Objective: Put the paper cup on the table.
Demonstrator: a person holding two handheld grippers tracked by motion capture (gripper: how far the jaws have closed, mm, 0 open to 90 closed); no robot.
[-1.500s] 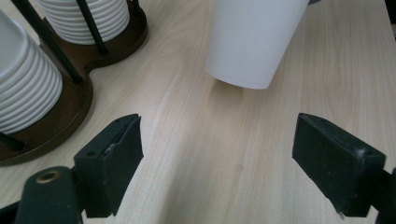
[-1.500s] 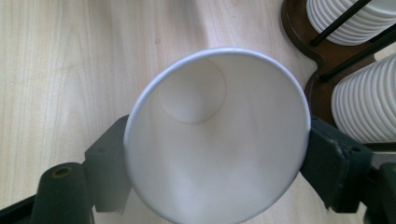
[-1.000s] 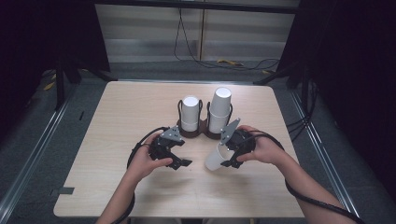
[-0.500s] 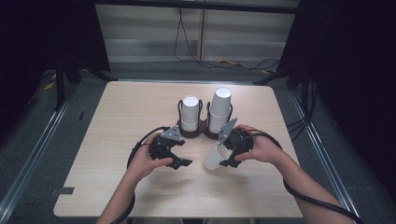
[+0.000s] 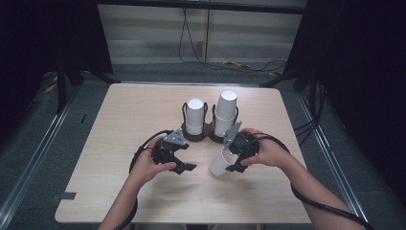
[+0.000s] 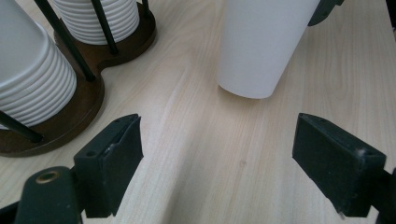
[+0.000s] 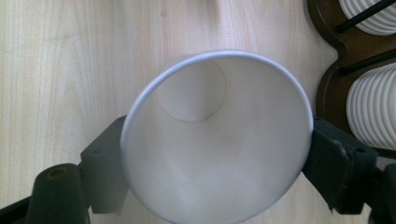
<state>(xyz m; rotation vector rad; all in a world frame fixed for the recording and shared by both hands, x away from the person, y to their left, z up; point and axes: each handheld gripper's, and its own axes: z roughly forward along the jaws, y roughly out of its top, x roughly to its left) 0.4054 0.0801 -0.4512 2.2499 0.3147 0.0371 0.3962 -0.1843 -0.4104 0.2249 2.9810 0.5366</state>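
Right gripper view: the right gripper (image 7: 215,154) clasps a white paper cup (image 7: 215,140) by its rim, tilted just above the bench (image 5: 124,115). Keep the squeeze light to avoid crushing it. Left gripper (image 6: 233,158) gapes, empty.

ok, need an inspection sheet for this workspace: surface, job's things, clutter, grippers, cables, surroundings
Surface: light wood table, bare around the work.
Job's things: white paper cup, empty; two cup stacks in a dark wooden holder.
Clutter: nothing seen.
Grippers: right gripper shut on the paper cup, mouth toward its camera; left gripper open, holding nothing.
Cables: one trails from each gripper; more lie on the floor behind.
Surroundings: dark curtains, grey floor.
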